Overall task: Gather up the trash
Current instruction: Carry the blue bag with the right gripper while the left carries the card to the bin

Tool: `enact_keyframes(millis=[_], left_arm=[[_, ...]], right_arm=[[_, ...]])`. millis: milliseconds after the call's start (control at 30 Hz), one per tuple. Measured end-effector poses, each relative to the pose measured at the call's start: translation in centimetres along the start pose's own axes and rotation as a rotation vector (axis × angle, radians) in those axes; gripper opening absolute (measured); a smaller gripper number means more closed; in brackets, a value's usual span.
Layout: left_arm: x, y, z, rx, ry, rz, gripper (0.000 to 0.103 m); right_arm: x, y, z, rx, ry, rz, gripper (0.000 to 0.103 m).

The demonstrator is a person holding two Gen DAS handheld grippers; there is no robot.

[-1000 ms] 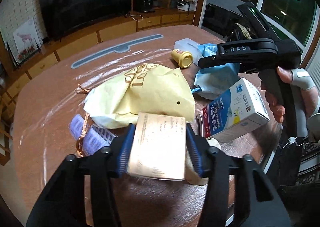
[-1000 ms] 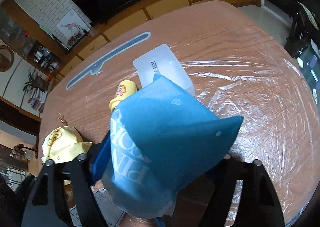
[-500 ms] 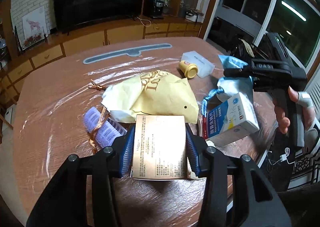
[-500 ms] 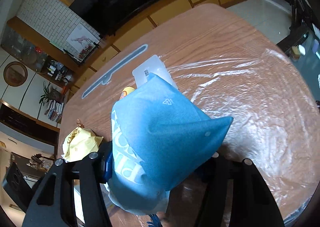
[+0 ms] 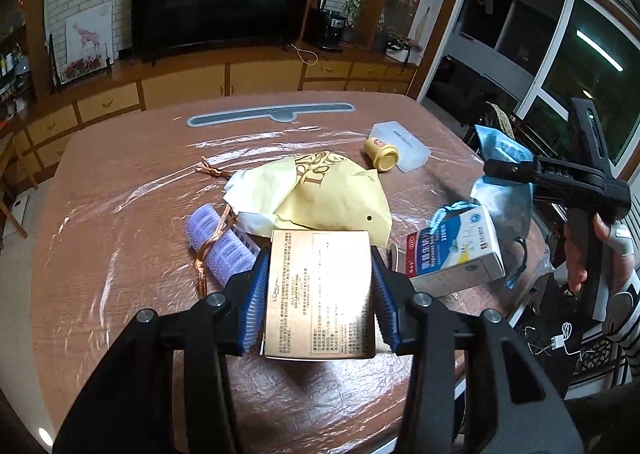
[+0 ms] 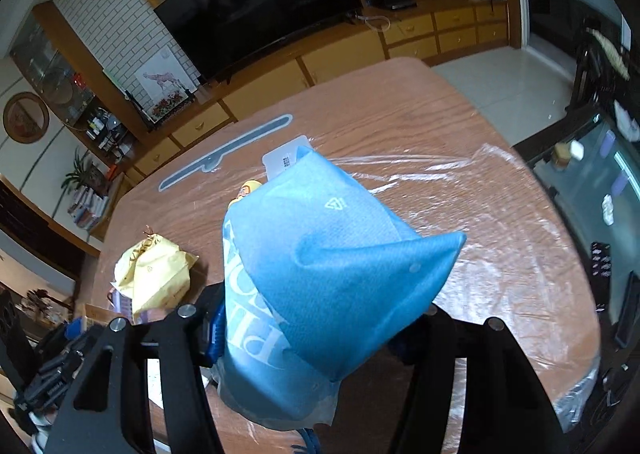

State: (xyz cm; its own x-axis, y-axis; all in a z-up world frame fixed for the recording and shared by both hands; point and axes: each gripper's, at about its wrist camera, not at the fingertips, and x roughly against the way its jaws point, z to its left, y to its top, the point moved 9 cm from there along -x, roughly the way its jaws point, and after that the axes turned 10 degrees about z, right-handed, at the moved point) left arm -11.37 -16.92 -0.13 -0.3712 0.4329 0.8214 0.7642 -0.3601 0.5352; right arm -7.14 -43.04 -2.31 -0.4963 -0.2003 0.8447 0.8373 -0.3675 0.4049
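Trash lies scattered on the brown wooden table [image 5: 120, 182], which is covered in clear plastic film. Left gripper [image 5: 318, 290]: narrow, blue pads pressed on both sides of a tan printed cardboard box [image 5: 320, 290], held clear above the tabletop. Just beyond the box: crumpled yellow paper bag [image 5: 320, 194], purple ribbed hair rollers [image 5: 220, 242] tied with a copper cord, and a blue-and-white medicine carton [image 5: 456, 250] lying to the right of the claw. Farther off, a small yellow cup [image 5: 382, 153] touching a translucent white plastic case [image 5: 400, 142].

Right gripper [image 6: 316, 330]: jaws part-way apart and clamped on a blue non-woven drawstring bag [image 6: 320, 266] with white lettering, which bulges up between the fingers and hides most of the near view. In the left wrist view this gripper is over the table's right edge, a hand [image 5: 600, 254] around its grip.

Open room: far half of the table bare except for a grey strip [image 5: 272, 114] inlaid near the back edge. The right side under the blue bag is also bare film. Table edge close on the near and right sides.
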Motion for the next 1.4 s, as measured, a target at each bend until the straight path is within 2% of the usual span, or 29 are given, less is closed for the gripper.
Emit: enact_keyframes(millis=[100, 333, 600, 767, 967, 1400], left_arm=[[0.3, -0.2, -0.1, 0.002, 0.001, -0.005, 0.048], [1.0, -0.7, -0.5, -0.004, 0.000, -0.015, 0.048], [2.2, -1.3, -0.9, -0.011, -0.004, -0.031, 0.048], [2.9, -1.9, -1.4, -0.027, -0.001, -0.033, 0.048], [3.4, -2.6, -1.6, -0.030, -0.003, -0.029, 0.048], [4.5, -4.6, -2.3, -0.039, -0.014, -0.021, 0.048]], right_arm=[[1.1, -0.2, -0.4, 0.005, -0.037, -0.036, 0.059], [3.0, -0.1, -1.3, -0.011, -0.027, -0.072, 0.059], [6.1, -0.3, 0.6, 0.023, 0.043, -0.143, 0.059], [7.8, -1.1, 2.9, 0.080, 0.082, -0.154, 0.059], [8.5, -3.7, 5.5, 0.152, 0.136, -0.111, 0.059], [7.4, -10.2, 9.5, 0.294, 0.178, 0.027, 0.059]])
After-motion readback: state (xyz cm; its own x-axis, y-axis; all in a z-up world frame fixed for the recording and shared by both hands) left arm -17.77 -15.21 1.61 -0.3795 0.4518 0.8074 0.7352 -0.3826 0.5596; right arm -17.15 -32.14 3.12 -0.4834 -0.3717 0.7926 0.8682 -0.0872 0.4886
